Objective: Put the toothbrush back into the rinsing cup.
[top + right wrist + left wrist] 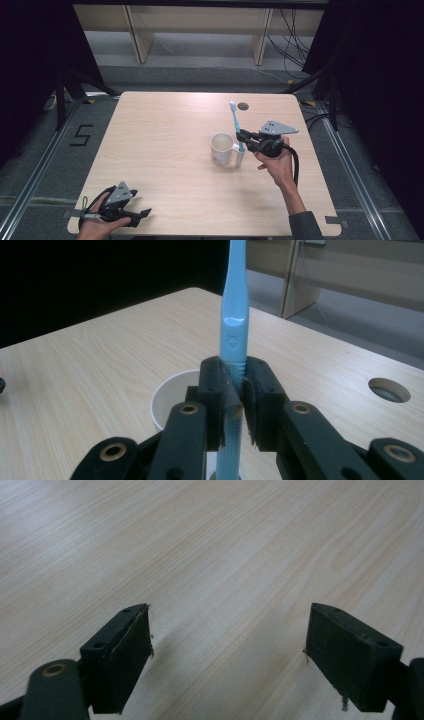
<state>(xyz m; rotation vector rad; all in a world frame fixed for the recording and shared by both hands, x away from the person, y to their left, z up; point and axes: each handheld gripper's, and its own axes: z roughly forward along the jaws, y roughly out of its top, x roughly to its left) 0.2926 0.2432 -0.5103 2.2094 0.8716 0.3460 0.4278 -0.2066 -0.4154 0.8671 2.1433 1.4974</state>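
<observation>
Toothbrush (235, 320) stands upright, clamped mid-handle in the right gripper (243, 139), brush end up, lower end just outside the white mug (221, 148), on the gripper's side by the handle. To seat it: lift slightly, shift over the mug's opening, keep it vertical, lower, then release. Left gripper (227, 655) sits open and empty over bare table (210, 540), well clear.

Right tongs (241, 137) clamp light-blue toothbrush (235, 125), held upright, brush end up, just beside white mug (221, 148) near desk (165, 150) middle-right. Toothbrush lower end at mug's handle side. Left tongs (142, 215) rest at desk's near-left corner, jaws apart, well apart from mug.
</observation>
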